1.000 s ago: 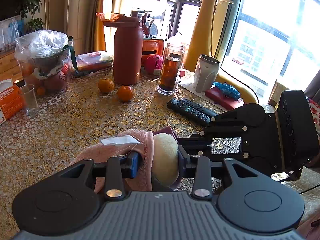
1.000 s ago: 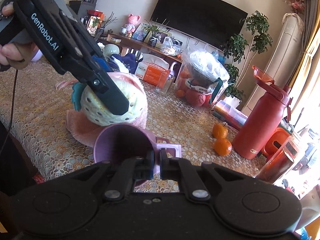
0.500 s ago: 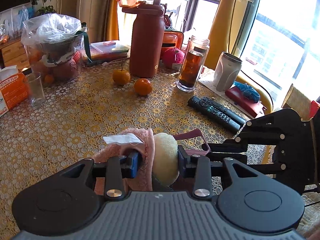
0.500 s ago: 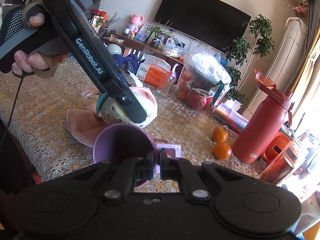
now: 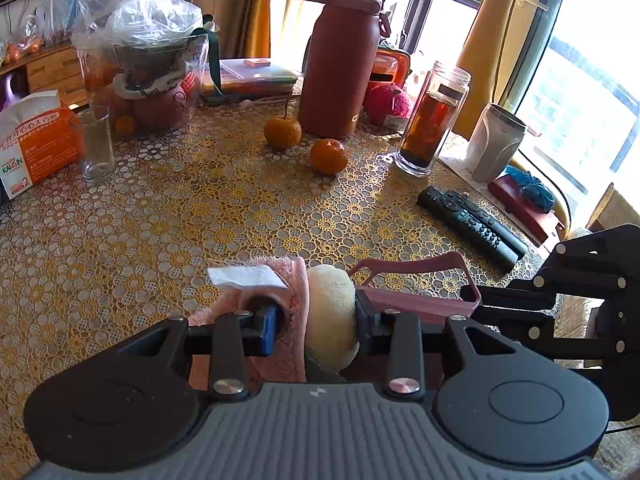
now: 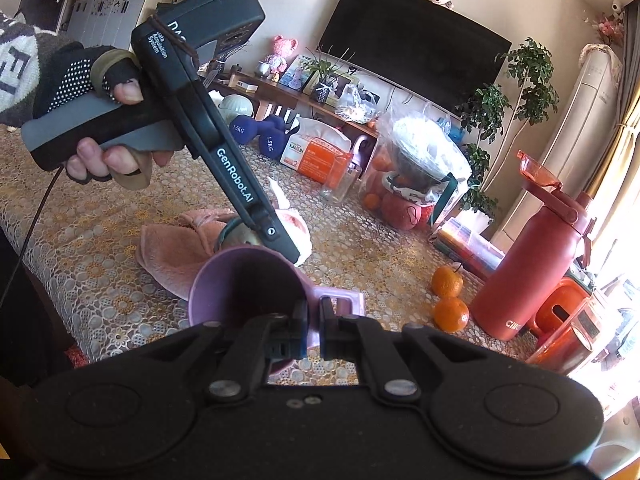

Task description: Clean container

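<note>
The pink container (image 6: 248, 280), a cup with a flat square handle, is taken as the landmark; it is held tilted above the lace-patterned table (image 5: 160, 220), its open mouth turned toward the right wrist camera; its handle is pinched between the closed fingers of the right gripper (image 6: 314, 316). Just behind the container's rim, the left gripper (image 5: 316, 320) is seen angled downward, carried by a gloved hand (image 6: 100, 120); its fingers are clamped on a pale round sponge (image 5: 330, 312) wrapped in a pink cloth (image 5: 288, 320). Part of the cloth is spread on the table left of the container. Beyond the container, to its right, two oranges (image 6: 450, 300) and a red bottle (image 6: 536, 264) are placed; a remote control (image 5: 472, 228) is laid near the handle in the left wrist view.
</note>
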